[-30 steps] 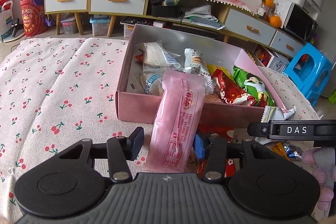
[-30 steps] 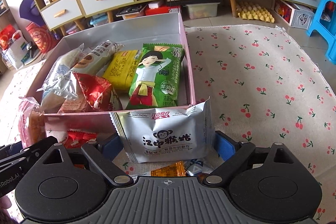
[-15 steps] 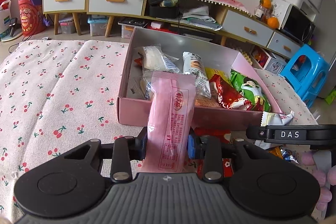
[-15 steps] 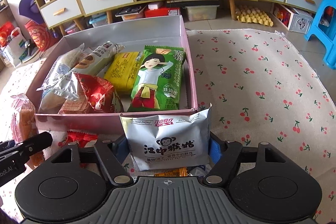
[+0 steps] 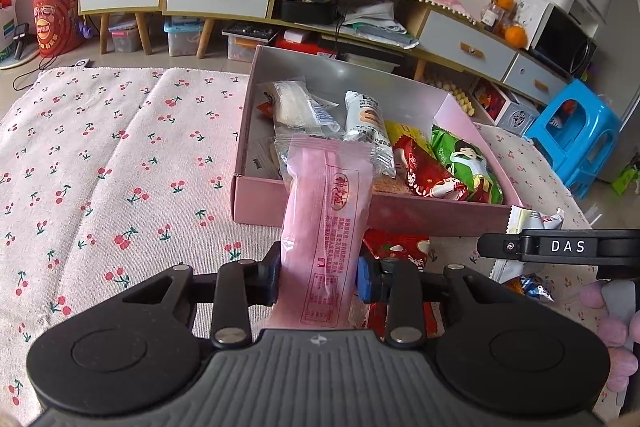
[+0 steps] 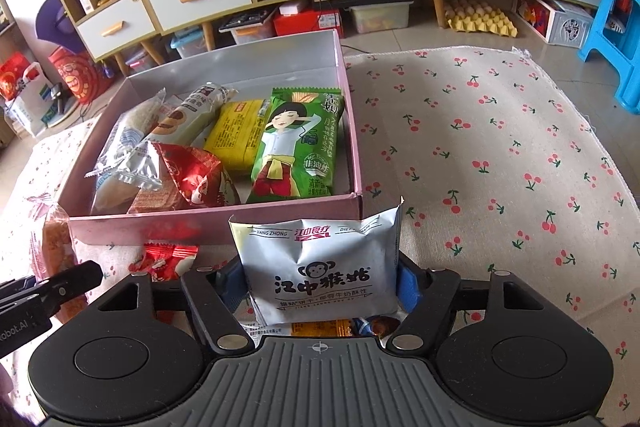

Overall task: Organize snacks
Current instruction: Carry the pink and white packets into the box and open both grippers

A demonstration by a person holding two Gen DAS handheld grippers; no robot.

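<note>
Left gripper: jaws clamped on long pink plastic snack packet.
Right gripper: jaws clamped on white foil monkey-logo biscuit packet.
Pink cardboard box: holds assorted snacks.

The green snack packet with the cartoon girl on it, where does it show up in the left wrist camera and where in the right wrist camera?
Left wrist: the green snack packet lies right of centre, at the right end of the pink box.
Right wrist: it lies near the centre, against the box's right wall.
Shared landmark: the red snack packet lying just left of it.
</note>
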